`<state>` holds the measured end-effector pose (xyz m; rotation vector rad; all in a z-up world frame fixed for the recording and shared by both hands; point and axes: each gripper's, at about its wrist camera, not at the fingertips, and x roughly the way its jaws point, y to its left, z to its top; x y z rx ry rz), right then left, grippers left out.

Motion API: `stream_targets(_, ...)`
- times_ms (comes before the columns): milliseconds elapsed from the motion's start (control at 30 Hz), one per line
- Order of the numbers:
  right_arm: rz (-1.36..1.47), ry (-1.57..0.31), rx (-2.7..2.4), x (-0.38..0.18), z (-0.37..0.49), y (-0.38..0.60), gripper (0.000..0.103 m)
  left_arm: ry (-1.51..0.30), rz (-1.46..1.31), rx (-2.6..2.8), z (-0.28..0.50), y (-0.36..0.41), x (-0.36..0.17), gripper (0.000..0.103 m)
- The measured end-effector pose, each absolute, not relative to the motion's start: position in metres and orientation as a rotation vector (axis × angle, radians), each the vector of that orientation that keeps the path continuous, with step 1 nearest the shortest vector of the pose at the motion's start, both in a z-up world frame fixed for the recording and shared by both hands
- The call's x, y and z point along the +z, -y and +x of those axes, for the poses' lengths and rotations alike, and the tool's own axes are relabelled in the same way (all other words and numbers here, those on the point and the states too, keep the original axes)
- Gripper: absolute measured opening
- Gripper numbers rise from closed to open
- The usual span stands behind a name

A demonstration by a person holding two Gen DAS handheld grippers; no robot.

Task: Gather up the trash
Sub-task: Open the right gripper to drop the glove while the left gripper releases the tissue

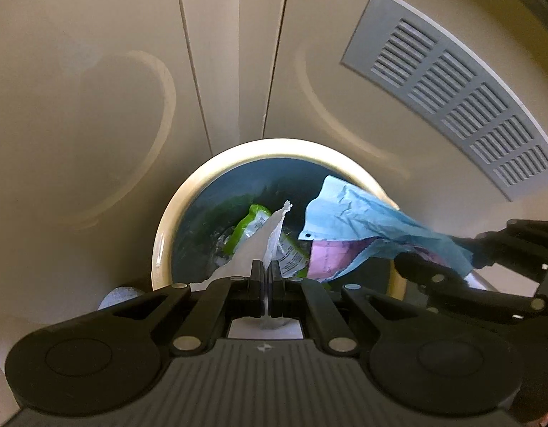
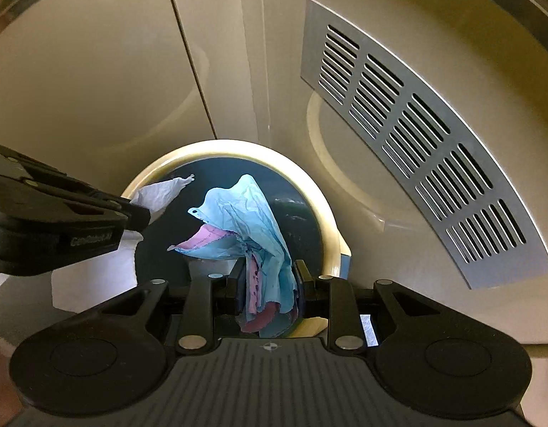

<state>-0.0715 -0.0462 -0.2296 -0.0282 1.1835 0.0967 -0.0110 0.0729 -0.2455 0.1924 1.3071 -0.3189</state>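
**Two bits of trash over the round bin**

The left hand-held gripper (image 1: pixel 265 272) is pinching a thin white crumpled paper scrap (image 1: pixel 263 240) with its jaws squeezed tight together. The right hand-held gripper (image 2: pixel 270 277) is gripping a crumpled light blue and pink paper bundle (image 2: pixel 245 210), with its jaws partly closed around it. Both are pointing down over the round bin with a cream rim (image 1: pixel 188 192) and a dark inside. A green and white wrapper (image 1: pixel 254 220) is lying inside the bin. A grey slotted vent plate (image 2: pixel 409 135) is sitting on the beige surface just beside the bin.
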Motion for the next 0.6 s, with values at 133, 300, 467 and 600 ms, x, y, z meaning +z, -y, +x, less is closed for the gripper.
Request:
stream_targets(133, -0.033, -1.199, 0.094, -0.235, -0.065, 0.040, 0.032, -1.324, 0.201, -0.312, -0.006, -0.072, -0.253, 0.001)
stream_targets(300, -0.006, -1.182, 0.077, -0.235, -0.062, 0.044, 0.059, -1.299, 0.198, -0.288, -0.005, -0.072, -0.253, 0.063)
stream_targets(467, 0.023, -1.174, 0.036, -0.225, -0.070, 0.054, 0.061, -1.278, 0.178, -0.289, -0.009, -0.083, -0.238, 0.094)
stream_targets(600, 0.054, -1.157, 0.045, -0.207, -0.086, 0.056, 0.062, -1.258, 0.137, -0.296, -0.020, -0.096, -0.216, 0.102)
